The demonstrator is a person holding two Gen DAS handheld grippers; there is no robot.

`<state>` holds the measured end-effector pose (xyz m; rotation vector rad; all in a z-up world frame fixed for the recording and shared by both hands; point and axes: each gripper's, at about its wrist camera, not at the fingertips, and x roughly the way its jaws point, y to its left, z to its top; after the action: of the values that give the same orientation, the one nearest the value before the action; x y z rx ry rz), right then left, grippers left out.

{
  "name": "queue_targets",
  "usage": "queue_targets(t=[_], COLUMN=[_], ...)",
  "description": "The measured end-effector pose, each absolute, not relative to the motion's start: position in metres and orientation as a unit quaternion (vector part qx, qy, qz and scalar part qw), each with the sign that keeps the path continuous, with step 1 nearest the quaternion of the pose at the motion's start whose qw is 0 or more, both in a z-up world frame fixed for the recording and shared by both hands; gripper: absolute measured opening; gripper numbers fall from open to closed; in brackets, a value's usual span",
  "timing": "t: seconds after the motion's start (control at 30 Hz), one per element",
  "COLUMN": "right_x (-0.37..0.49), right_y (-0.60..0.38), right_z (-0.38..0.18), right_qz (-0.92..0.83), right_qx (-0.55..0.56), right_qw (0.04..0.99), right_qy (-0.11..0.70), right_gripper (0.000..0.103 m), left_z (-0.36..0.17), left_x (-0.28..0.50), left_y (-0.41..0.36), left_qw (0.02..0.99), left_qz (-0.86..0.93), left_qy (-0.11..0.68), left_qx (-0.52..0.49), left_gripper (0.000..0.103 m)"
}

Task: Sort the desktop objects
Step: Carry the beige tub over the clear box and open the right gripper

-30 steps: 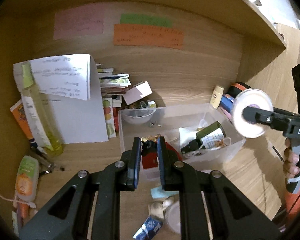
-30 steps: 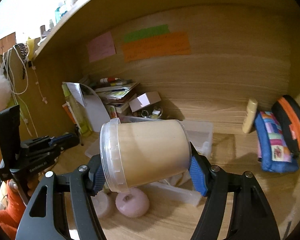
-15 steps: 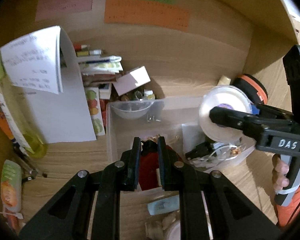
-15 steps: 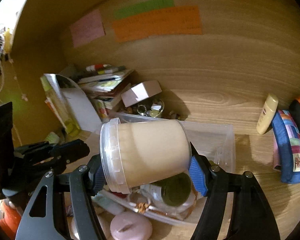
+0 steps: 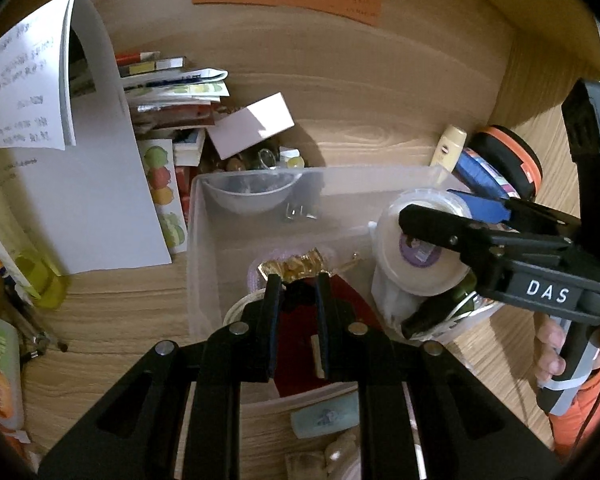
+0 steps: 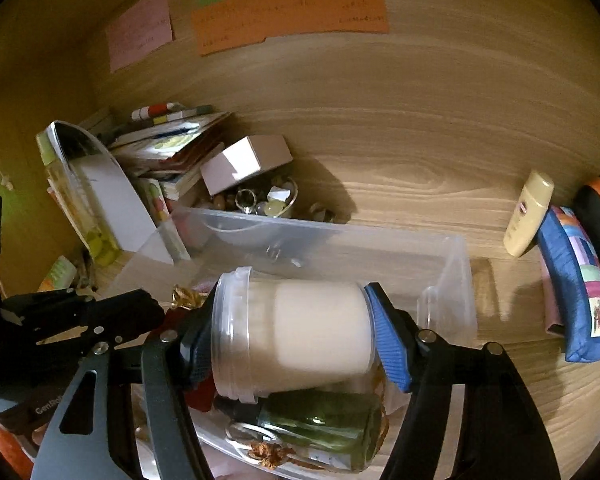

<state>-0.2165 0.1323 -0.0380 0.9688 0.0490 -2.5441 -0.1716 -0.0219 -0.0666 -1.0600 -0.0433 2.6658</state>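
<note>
A clear plastic bin (image 5: 260, 174) (image 6: 340, 228) stands on the wooden desk. My right gripper (image 6: 292, 320) (image 5: 428, 205) is clamped on a clear jar of cream-coloured stuff (image 6: 300, 332) (image 5: 416, 264). The jar lies sideways, low over the bin's right end, just above a green glass bottle (image 6: 320, 420). The jaws are closing a little on the jar. My left gripper (image 5: 296, 280) (image 6: 140, 308) is shut on a dark red packet (image 5: 296, 332) with a gold foil top (image 5: 296, 266), held inside the bin's near left part.
Behind the bin are a book stack (image 5: 172, 92), a folded white sheet (image 5: 80, 160), a pink box (image 5: 252, 124) and a bowl of trinkets (image 6: 268, 200). A cream tube (image 6: 528, 216), blue pouch (image 6: 572, 280) and orange-rimmed case (image 5: 508, 164) stand right. Small items (image 5: 324, 420) lie in front.
Both grippers have moved forward and down to the bin. The jar has dropped from above the bin's front to just over the green bottle. The red packet now sits inside the bin.
</note>
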Motion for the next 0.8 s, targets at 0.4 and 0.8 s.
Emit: queue_targets(t=[0.4,0.8], right_x=[-0.206,-0.193], right_y=[0.115,0.122], right_z=[-0.042,-0.021], right_qz=[-0.918,-0.933], right_qx=[0.338,0.309], right_qw=[0.201,0.174], right_qy=[0.059,0.065], right_gripper=[0.073,0.085], left_z=[-0.068,-0.051], left_x=[-0.168,-0.161], left_y=[-0.019,-0.026], left_qw=[0.144,0.125], left_qz=[0.919,0.931], left_qy=[-0.004,-0.008], left_qx=[-0.368,-0.343], left_gripper=[0.025,0.052])
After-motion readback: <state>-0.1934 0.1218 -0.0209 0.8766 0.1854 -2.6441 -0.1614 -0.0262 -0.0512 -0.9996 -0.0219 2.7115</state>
